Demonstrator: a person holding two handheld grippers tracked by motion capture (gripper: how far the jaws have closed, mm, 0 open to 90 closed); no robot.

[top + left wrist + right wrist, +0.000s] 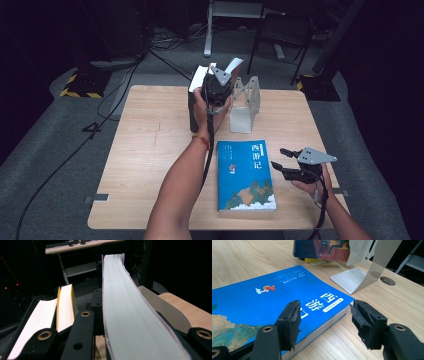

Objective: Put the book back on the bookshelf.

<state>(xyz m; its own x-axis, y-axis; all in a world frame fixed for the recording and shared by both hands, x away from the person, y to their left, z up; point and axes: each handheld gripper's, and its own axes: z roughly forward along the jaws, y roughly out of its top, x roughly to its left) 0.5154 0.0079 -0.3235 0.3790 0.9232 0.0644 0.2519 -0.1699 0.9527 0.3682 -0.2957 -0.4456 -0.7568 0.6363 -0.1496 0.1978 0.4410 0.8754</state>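
The left gripper (218,86) was clenched on a white-edged book (130,315) held up at the table's (150,150) far edge, apparently beside the metal bookend (245,102). The right gripper (287,162) hovered, jaws apart, beside the flat blue book (245,175).

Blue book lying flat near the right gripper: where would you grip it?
Grip the blue book at its right-hand long edge, coming in low from the right with the right gripper. It lies flat on the table, so only the edges offer purchase, and that corner already sits between the open jaws.
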